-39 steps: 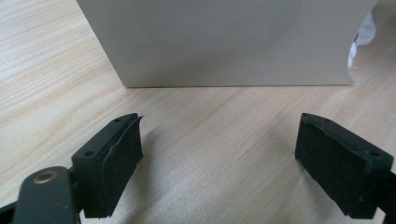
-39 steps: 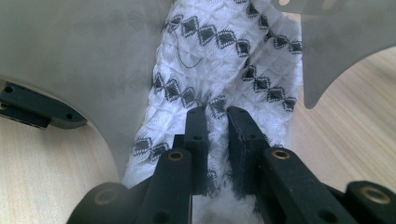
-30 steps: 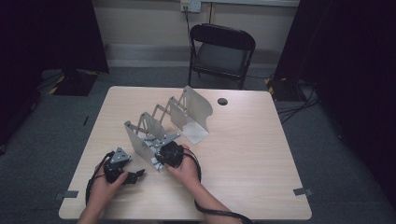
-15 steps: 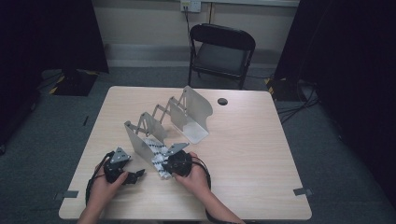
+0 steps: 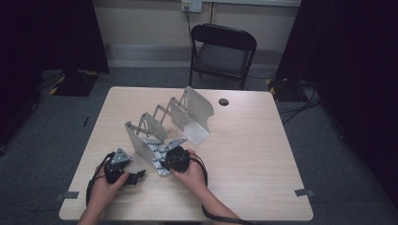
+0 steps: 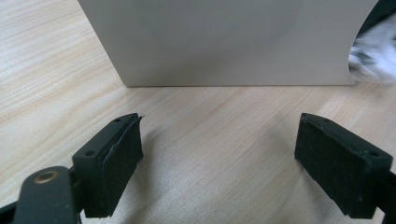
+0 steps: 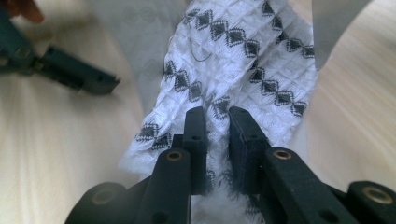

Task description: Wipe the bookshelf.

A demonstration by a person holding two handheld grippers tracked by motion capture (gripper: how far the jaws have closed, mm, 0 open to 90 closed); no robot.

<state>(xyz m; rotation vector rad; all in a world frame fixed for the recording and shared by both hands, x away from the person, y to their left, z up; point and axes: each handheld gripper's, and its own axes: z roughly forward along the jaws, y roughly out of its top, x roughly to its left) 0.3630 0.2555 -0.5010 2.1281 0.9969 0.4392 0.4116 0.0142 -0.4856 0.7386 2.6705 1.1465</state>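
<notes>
Your right gripper pinches the white, black-diamond quilted cloth lying in the grey metal expanding rack; the left gripper rests spread, empty. Pulling risks snagging and dragging the rack.

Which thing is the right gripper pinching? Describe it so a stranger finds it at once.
Start at the pale wooden table and find the grey expanding metal rack. At its near end, the right gripper pinches a cloth. It is the one soft thing there: white, quilted, with rows of black diamonds.
</notes>
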